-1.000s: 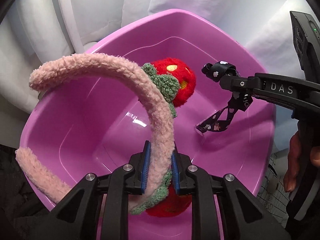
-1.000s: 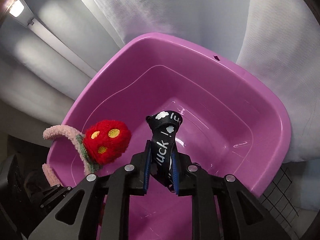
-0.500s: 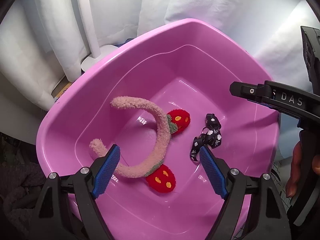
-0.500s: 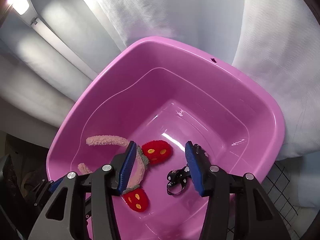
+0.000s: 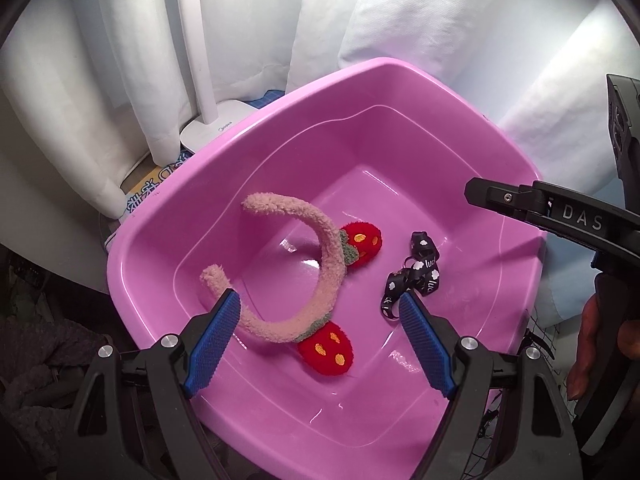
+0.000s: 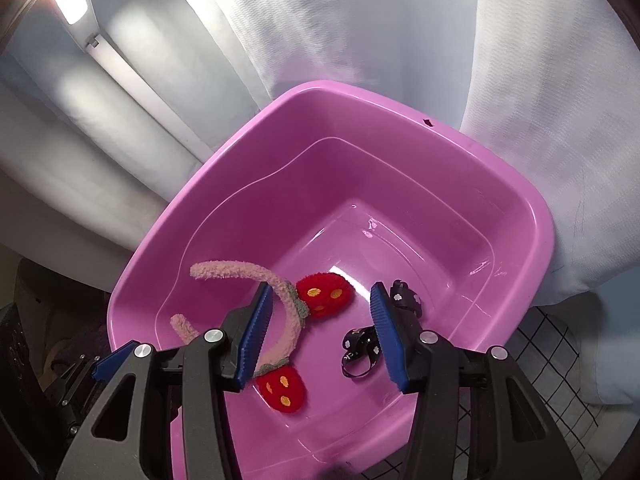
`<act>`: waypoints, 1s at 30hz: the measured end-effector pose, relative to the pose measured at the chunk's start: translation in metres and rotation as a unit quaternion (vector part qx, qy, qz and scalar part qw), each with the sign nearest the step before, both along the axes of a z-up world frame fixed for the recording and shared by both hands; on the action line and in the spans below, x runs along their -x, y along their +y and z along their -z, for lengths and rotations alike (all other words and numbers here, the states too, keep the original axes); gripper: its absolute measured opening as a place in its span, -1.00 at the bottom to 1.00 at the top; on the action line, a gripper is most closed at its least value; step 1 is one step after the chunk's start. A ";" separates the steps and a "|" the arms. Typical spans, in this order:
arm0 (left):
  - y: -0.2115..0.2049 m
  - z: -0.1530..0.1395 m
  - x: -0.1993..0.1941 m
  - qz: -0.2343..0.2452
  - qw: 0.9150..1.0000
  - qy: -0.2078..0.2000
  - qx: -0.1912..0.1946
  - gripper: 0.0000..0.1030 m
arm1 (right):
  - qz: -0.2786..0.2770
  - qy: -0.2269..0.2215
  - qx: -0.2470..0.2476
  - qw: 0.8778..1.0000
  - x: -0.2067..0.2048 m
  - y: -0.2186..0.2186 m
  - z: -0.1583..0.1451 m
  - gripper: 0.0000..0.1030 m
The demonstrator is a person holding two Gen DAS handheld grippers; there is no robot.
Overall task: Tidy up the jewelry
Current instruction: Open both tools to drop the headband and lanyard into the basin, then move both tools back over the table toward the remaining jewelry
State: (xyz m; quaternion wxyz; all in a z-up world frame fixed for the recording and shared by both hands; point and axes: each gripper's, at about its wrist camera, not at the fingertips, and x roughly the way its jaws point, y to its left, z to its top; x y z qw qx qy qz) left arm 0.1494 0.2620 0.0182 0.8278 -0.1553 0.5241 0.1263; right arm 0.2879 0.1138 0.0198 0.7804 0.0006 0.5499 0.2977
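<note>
Both grippers hover over the pink basin (image 5: 500,136), left gripper (image 5: 320,334) spread wide, right gripper (image 6: 320,334) moderately apart, nothing between their fingers. Beyond them the fuzzy strawberry headband (image 5: 320,276) and black ribbon (image 5: 416,276) lie apart on the basin floor.

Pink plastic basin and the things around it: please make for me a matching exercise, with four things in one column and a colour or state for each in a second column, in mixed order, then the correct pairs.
Things:
1. fluffy pink headband with red strawberry pompoms
2. black ribbon strap with white cloud print
3. pink plastic basin
4. left gripper

States:
A. jaws wide apart, nothing between the pads
B. lies on the basin floor, to the right of the other item in the left wrist view
C. holds both items
D. curved, resting on the basin floor with one end raised

Pairs: 1-D, 2-B, 3-C, 4-A
</note>
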 end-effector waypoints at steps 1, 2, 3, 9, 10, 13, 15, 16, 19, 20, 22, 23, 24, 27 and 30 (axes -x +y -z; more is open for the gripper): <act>-0.001 -0.001 0.002 -0.001 1.000 -0.001 -0.001 0.55 | 0.001 -0.001 -0.001 1.000 0.002 -0.001 0.000 -0.05; -0.002 -0.003 0.003 -0.001 1.000 -0.003 -0.001 0.55 | 0.001 -0.002 -0.003 1.000 0.005 -0.002 0.000 -0.05; -0.003 -0.004 0.004 -0.002 1.000 -0.004 -0.001 0.55 | 0.001 -0.002 -0.005 1.000 0.007 -0.004 -0.001 -0.05; -0.011 -0.011 0.014 -0.003 1.000 -0.013 -0.008 0.55 | 0.007 -0.008 -0.013 1.000 0.025 -0.019 -0.003 -0.05; -0.013 -0.012 0.016 -0.004 1.000 -0.015 -0.010 0.55 | 0.009 -0.008 -0.015 1.000 0.028 -0.023 -0.005 -0.05; -0.019 -0.017 0.021 -0.005 1.000 -0.023 -0.014 0.55 | 0.012 -0.010 -0.025 1.000 0.040 -0.037 -0.011 -0.02; -0.024 -0.019 0.025 -0.002 1.000 -0.026 -0.017 0.55 | 0.015 -0.016 -0.030 0.999 0.049 -0.047 -0.015 -0.02; -0.027 -0.020 0.027 -0.001 0.999 -0.028 -0.018 0.55 | 0.019 -0.021 -0.031 0.999 0.055 -0.052 -0.017 -0.02; -0.036 -0.024 0.033 0.003 0.999 -0.031 -0.020 0.55 | 0.028 -0.034 -0.039 0.998 0.072 -0.070 -0.025 -0.02; -0.039 -0.024 0.035 0.004 0.999 -0.032 -0.020 0.55 | 0.032 -0.037 -0.041 0.998 0.078 -0.077 -0.028 -0.02; -0.047 -0.027 0.039 0.009 0.999 -0.035 -0.020 0.55 | 0.039 -0.045 -0.043 0.997 0.091 -0.091 -0.032 -0.02; -0.051 -0.028 0.041 0.012 0.999 -0.037 -0.020 0.55 | 0.043 -0.049 -0.045 0.997 0.098 -0.099 -0.033 -0.02; -0.056 -0.029 0.043 0.016 0.999 -0.038 -0.021 0.55 | 0.048 -0.053 -0.046 0.996 0.106 -0.108 -0.034 -0.02; -0.073 -0.033 0.050 0.029 0.998 -0.044 -0.022 0.55 | 0.066 -0.059 -0.050 0.995 0.129 -0.141 -0.034 -0.01; -0.092 -0.035 0.057 0.046 0.998 -0.048 -0.022 0.55 | 0.095 -0.061 -0.041 0.993 0.151 -0.177 -0.028 -0.01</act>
